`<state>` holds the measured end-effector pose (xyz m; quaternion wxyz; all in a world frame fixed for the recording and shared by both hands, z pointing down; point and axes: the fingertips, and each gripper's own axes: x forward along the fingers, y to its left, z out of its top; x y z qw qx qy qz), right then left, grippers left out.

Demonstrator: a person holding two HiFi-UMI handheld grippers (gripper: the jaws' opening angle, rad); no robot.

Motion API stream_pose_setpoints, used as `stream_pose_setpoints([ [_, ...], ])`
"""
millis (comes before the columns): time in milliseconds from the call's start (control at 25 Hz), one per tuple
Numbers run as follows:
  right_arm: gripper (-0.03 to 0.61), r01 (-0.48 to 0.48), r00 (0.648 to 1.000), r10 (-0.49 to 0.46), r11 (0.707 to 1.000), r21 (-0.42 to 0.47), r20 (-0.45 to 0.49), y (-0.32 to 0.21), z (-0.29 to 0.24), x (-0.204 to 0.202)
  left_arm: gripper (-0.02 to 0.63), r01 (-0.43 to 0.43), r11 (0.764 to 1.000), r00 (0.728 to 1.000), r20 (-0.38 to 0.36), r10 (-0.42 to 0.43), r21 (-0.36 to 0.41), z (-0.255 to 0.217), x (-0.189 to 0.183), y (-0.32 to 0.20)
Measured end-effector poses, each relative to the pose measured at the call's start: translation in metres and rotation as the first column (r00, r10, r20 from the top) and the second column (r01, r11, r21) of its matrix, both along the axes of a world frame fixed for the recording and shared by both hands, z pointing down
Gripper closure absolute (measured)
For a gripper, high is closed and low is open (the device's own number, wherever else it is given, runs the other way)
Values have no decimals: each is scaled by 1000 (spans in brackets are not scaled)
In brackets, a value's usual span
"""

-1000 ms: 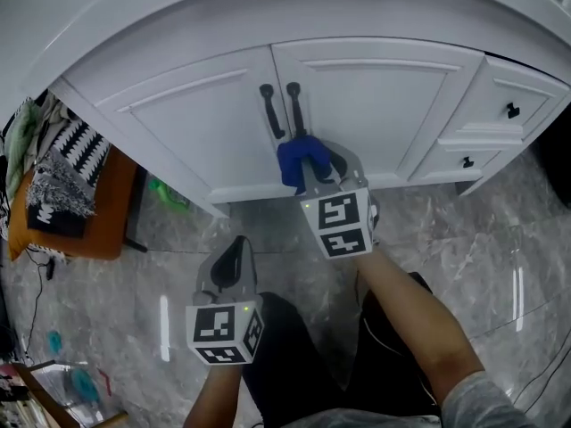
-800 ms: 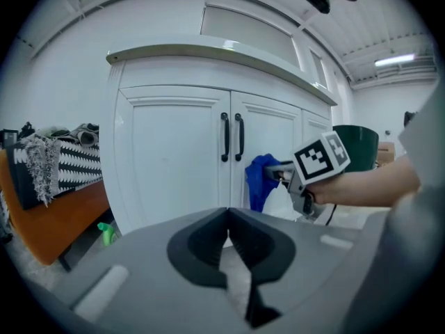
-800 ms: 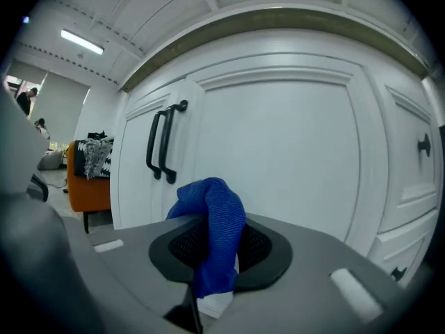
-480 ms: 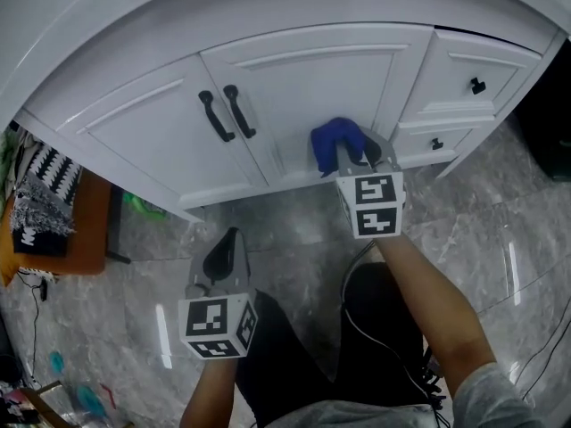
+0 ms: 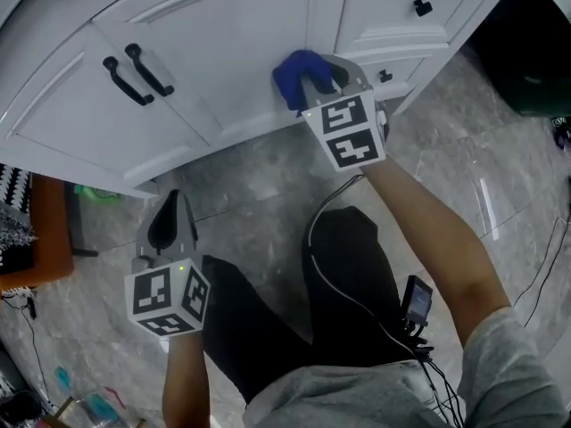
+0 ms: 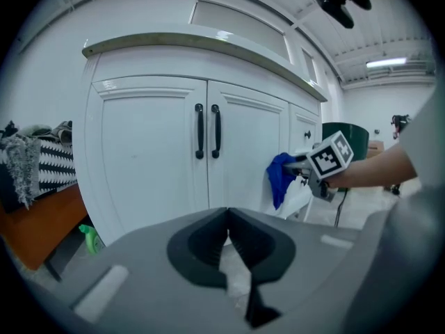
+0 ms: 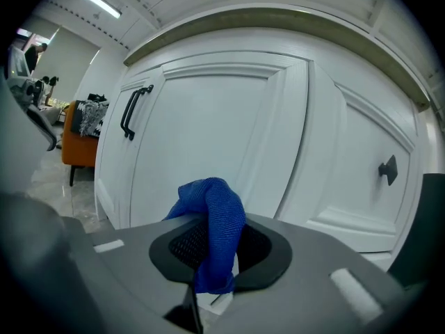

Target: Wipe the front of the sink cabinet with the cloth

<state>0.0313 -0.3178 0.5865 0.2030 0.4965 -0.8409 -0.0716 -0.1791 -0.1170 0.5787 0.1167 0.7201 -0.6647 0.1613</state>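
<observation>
The white sink cabinet (image 5: 232, 43) fills the top of the head view, with two doors and two black handles (image 5: 136, 71). My right gripper (image 5: 314, 78) is shut on a blue cloth (image 5: 297, 71), which is pressed against the lower right part of the right door (image 7: 215, 138). In the right gripper view the blue cloth (image 7: 212, 228) bunches up between the jaws. My left gripper (image 5: 169, 226) hangs low over the floor, apart from the cabinet, shut with nothing in it. In the left gripper view the cloth (image 6: 280, 178) shows against the cabinet front.
Small drawers with black knobs (image 5: 421, 7) sit right of the doors. An orange bench (image 5: 36, 239) with patterned fabric stands at the left, a green spray bottle (image 6: 89, 238) under it. The floor is grey marble tile (image 5: 259, 185). A dark bin (image 5: 526, 52) stands at the right.
My right gripper has slid the cloth rightward across the cabinet front, from below the handles to the right door's right side. The left gripper stayed low.
</observation>
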Motion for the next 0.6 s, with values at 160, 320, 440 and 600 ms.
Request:
stream_pose_setpoints([
  [160,503,7,1000,-7,1000,-2,1,0,0,2,603,1,1000,1000,-2,-1,0,1,1,1],
  [320,502,1,1000,-1,1000,-5,13,1,0,5,603,0,1000,1000,2,0,-6,2,2,1],
  [440,503,-6,1000,6,1000,-4,11,1,0,9,603,-4,1000,1000,2,4,-8,3,2,-1],
  [600,503,-6,1000,6,1000,-2,20,1,1,9,603,-4,1000,1000,3,4,-5,3,5,-2],
])
